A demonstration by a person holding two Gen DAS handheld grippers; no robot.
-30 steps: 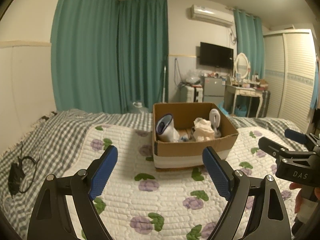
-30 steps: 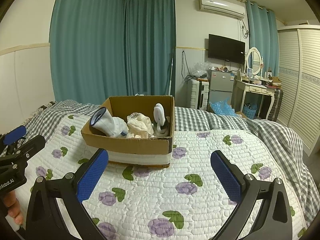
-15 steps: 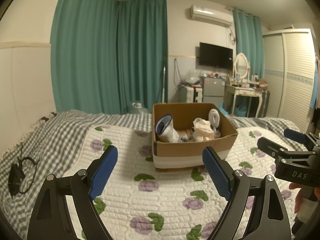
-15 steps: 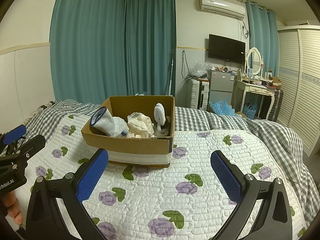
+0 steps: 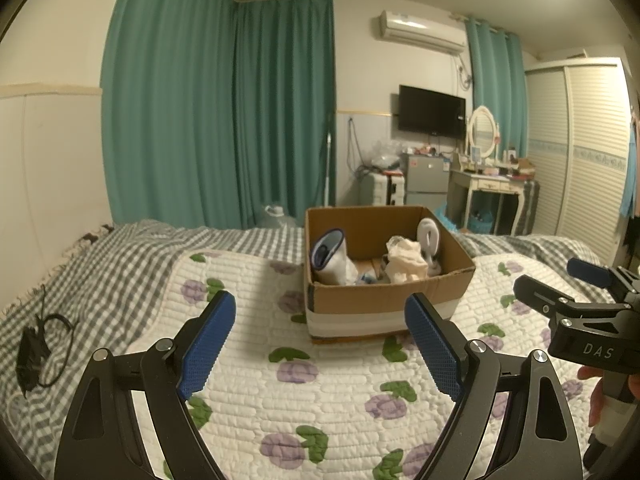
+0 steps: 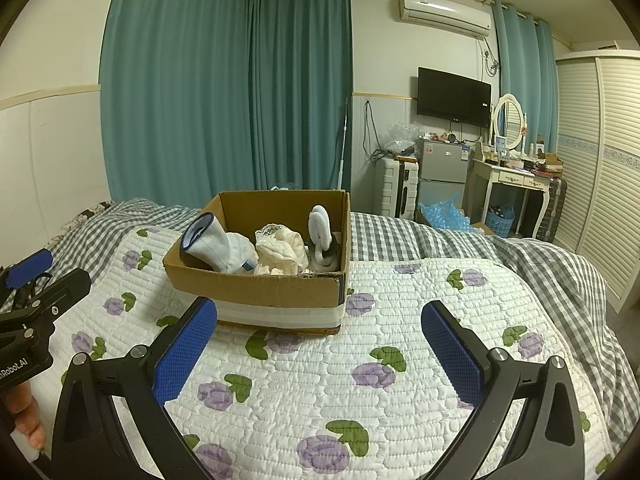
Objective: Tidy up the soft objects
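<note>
- On the flowered quilt (image 6: 400, 308) we see a cardboard box (image 6: 264, 284), open at the top, with a white band around its lower part.
- Inside the box, at its left end, a white sock with a dark cuff (image 6: 218, 246) leans with its opening up.
- In the middle of the box lies a crumpled cream cloth (image 6: 280, 254), touching the sock on one side.
- At the right end of the box a white and grey sock (image 6: 322, 236) stands against the wall.
- In front of the box, above the quilt, we hold the right gripper (image 6: 318, 338) with its blue pads spread wide and nothing between them.
- Also in front of the box, to its left side, we hold the left gripper (image 5: 320, 334), its pads equally wide apart and empty.
- Far left of the box, on the grey checked blanket (image 5: 100, 264), lies a black cable (image 5: 38, 344).
- Behind the box hang teal curtains (image 6: 224, 88).
</note>
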